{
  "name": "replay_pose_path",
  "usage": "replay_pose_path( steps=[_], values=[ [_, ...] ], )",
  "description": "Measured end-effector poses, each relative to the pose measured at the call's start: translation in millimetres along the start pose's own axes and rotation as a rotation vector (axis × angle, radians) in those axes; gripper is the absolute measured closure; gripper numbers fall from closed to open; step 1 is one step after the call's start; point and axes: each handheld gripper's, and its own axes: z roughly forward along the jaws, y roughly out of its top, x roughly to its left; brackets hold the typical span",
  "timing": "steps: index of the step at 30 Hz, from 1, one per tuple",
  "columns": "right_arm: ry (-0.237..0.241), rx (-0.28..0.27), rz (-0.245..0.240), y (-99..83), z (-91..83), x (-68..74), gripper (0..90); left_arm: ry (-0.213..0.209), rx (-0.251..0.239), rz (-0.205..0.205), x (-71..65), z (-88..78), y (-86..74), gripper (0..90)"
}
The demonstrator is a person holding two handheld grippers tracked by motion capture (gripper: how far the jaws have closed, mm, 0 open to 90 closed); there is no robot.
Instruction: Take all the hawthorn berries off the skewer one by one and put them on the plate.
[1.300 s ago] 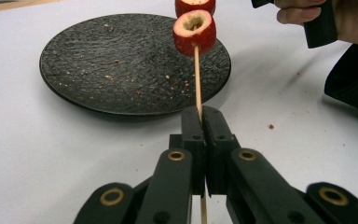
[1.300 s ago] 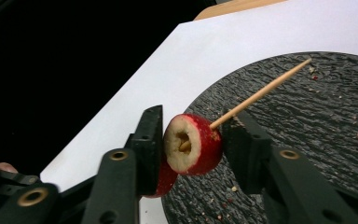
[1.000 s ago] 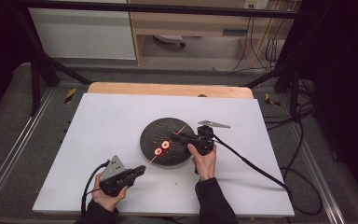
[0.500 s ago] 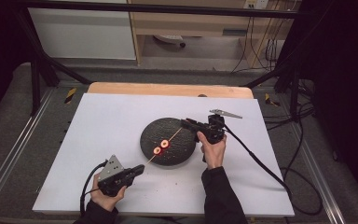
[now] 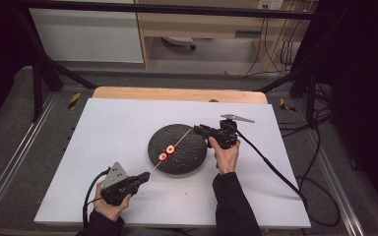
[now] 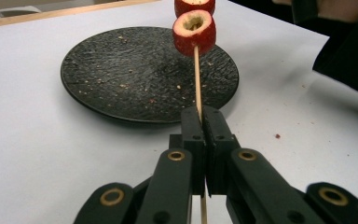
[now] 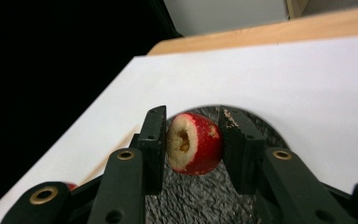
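Overhead view and both close gripper views share the plate (image 5: 177,147).

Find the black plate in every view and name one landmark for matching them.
High view: black plate at the middle of the picture.
Left gripper view: upper middle, beyond the jaws clamping the skewer.
Right gripper view: bottom middle, under the red fruit piece between the jaws.
Shared landmark: the table's wooden edge beyond the white sheet.

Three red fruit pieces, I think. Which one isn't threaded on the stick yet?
The red fruit piece clamped in the right gripper, above the black plate. The other two fruit pieces already sit on the skewer that the left gripper holds.
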Motion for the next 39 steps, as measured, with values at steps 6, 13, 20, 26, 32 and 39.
replay_pose_path(
  steps=[6,13,20,26,32,39],
  values=[
    [-0.008,0.083,-0.005,-23.6,22.4,-3.2,63.6,0.007,0.000,-0.008,2.9,-0.7,0.0,88.2],
    [-0.023,0.152,-0.005,-41.9,37.8,-6.7,63.2,0.006,0.002,-0.008,2.2,0.2,-0.2,88.2],
    [-0.045,0.203,-0.018,-51.8,44.1,-8.9,62.6,0.003,0.009,-0.004,1.7,1.1,-0.4,88.2],
    [-0.047,0.206,-0.034,-51.0,42.7,-8.5,56.1,-0.001,0.018,-0.003,0.7,2.5,-0.7,88.1],
    [-0.005,0.134,-0.086,-36.0,20.1,4.9,30.4,0.001,0.017,-0.006,0.8,2.1,-0.6,88.1],
    [0.054,0.109,-0.106,-36.6,0.4,23.7,8.9,0.003,0.019,-0.002,-0.1,3.1,-0.8,88.1]
  ],
)
